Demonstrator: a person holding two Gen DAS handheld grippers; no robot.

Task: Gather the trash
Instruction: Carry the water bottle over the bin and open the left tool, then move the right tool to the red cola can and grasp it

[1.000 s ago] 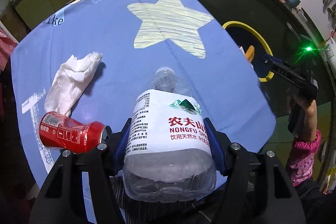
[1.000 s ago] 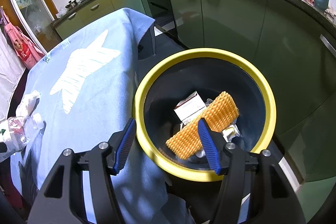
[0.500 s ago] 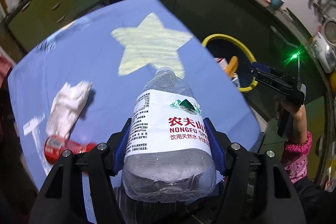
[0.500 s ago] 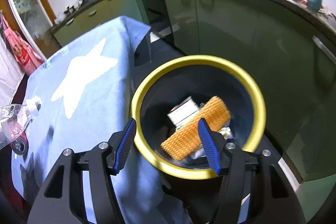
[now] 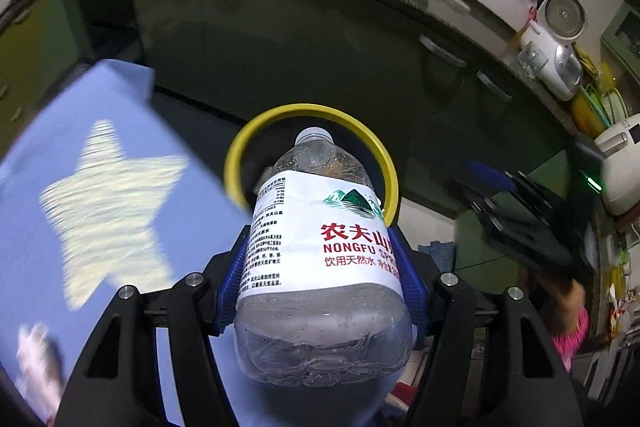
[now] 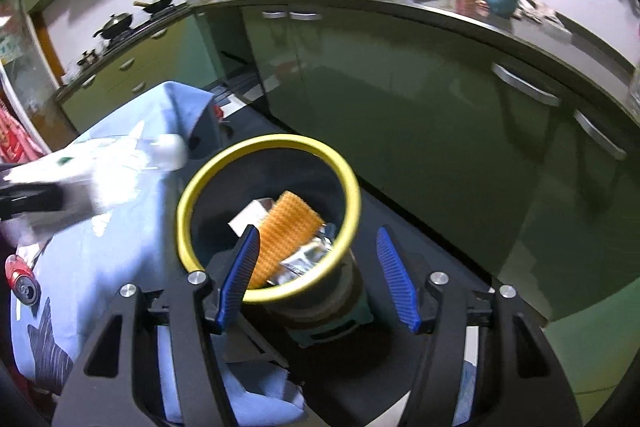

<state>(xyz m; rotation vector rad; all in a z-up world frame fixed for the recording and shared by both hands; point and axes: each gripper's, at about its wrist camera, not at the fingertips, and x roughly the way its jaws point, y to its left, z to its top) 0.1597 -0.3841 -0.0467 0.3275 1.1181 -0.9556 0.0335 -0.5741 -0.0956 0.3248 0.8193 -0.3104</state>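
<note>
My left gripper (image 5: 324,275) is shut on a clear plastic water bottle (image 5: 324,251) with a white Nongfu Spring label, held in the air with its cap pointing at the yellow-rimmed black bin (image 5: 236,155). The bottle also shows, blurred, in the right wrist view (image 6: 120,163). My right gripper (image 6: 316,275) is open and empty, just above the near rim of the bin (image 6: 348,187), which holds an orange waffle-textured wrapper (image 6: 284,231), a white carton (image 6: 250,217) and foil. A red can (image 6: 22,281) lies on the blue cloth.
The table under the blue star-print cloth (image 5: 100,195) stands left of the bin. A crumpled white tissue (image 5: 36,359) lies at its near left. Green kitchen cabinets (image 6: 400,99) and a cluttered counter run behind the bin. The right gripper (image 5: 524,223) shows at right in the left wrist view.
My left gripper has carried the bottle up off the table and right, towards the bin. My right gripper has pulled back from over the bin, still open.
</note>
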